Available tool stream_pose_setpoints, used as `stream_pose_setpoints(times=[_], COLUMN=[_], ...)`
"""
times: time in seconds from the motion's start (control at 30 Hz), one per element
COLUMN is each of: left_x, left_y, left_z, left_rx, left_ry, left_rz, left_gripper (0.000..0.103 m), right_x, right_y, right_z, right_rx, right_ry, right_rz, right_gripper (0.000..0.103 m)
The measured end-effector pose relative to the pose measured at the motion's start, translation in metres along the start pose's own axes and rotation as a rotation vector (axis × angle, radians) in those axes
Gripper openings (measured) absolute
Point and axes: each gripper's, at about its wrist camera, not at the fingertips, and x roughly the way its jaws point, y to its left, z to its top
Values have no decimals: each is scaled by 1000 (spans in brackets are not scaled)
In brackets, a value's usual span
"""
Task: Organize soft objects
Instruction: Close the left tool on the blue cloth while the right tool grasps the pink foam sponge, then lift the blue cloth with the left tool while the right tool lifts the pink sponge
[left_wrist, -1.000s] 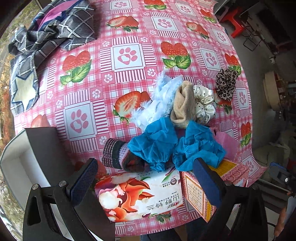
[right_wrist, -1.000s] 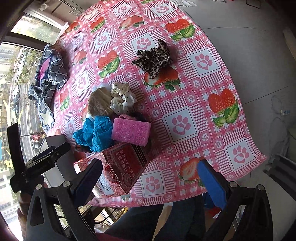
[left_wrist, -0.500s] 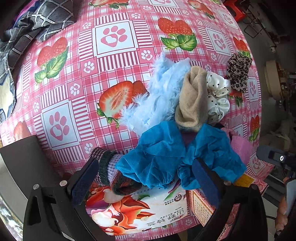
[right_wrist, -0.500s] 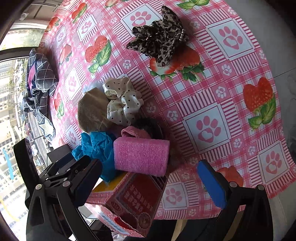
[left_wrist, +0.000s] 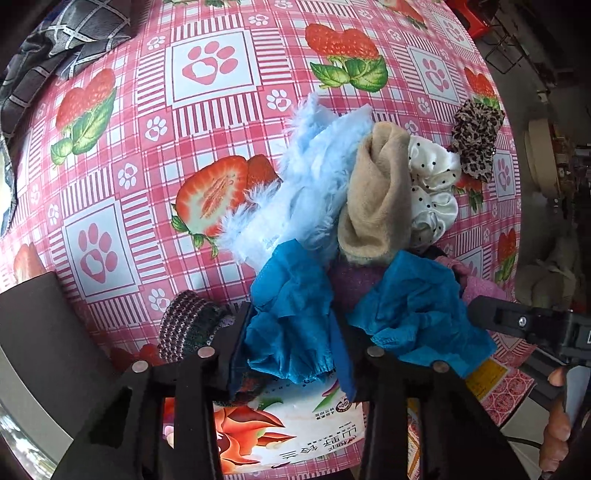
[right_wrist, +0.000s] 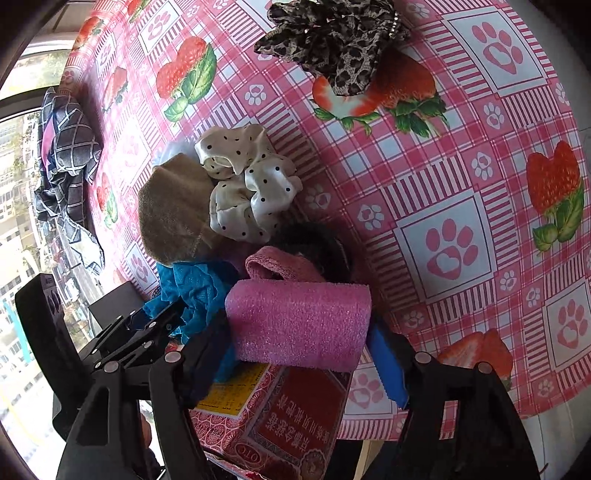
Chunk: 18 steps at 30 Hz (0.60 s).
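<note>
My left gripper (left_wrist: 290, 354) points down at the pile, its jaws closing with a crumpled blue cloth (left_wrist: 291, 317) pinched between the pads. A second blue cloth (left_wrist: 417, 306) lies just to its right. My right gripper (right_wrist: 301, 354) is closing too, its pads against both ends of a pink foam roll (right_wrist: 299, 325) that lies on a red box (right_wrist: 295, 417). Behind these are a fluffy light-blue cloth (left_wrist: 314, 184), a beige sock (left_wrist: 376, 199), a white dotted scrunchie (right_wrist: 251, 188) and a leopard scrunchie (right_wrist: 340, 48).
A striped knit piece (left_wrist: 188, 325) and a flower-printed box (left_wrist: 266, 428) sit at the strawberry tablecloth's (left_wrist: 207, 110) near edge. A pink towel (right_wrist: 280, 266) and a black furry item (right_wrist: 317, 243) lie behind the foam. A plaid cloth (right_wrist: 66, 155) lies far left, a dark bin (left_wrist: 37, 332) beside the table.
Both grippers came down onto the pile. The left jaws went from wide to pinching the blue cloth; the right jaws narrowed onto the pink foam roll.
</note>
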Motion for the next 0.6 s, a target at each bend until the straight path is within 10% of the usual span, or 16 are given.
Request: stream_pose_setpoints(times=[0.6], left_x=[-104], left_y=[33], left_z=[-30], left_rx=[-107], left_ry=[-243], left_rz=[-125], left_gripper=[29], right_x=[-50], right_y=[-18], right_z=[-17], right_rx=[6], right_ry=[-96], right_rz=[145], right_gripper=[73])
